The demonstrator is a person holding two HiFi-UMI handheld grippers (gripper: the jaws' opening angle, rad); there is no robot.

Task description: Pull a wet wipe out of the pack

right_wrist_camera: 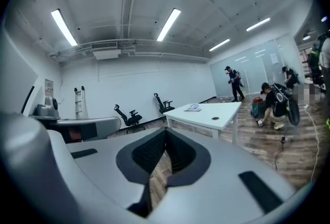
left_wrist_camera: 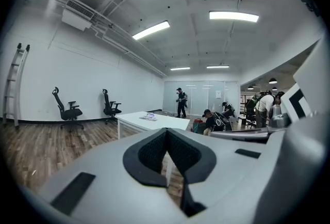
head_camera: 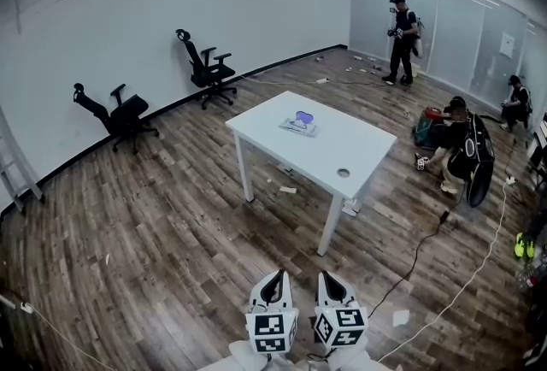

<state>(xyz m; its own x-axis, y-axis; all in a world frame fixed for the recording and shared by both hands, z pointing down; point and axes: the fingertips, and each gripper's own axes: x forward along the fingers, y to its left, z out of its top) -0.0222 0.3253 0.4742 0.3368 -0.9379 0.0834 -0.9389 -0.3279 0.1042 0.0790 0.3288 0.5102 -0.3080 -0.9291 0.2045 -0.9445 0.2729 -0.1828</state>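
Soft film, we judge: the wipe pack lies on the white table, well apart from us. The left gripper and right gripper are clenched and empty (pinch the limp, light wipe at the pack's top opening).

The left gripper and right gripper were held low and close to the body, just beside each other, both pointing forward. Each had its 2 jaws closed tip to tip with nothing between them (a narrow gap showed only behind the tips, between the pads).
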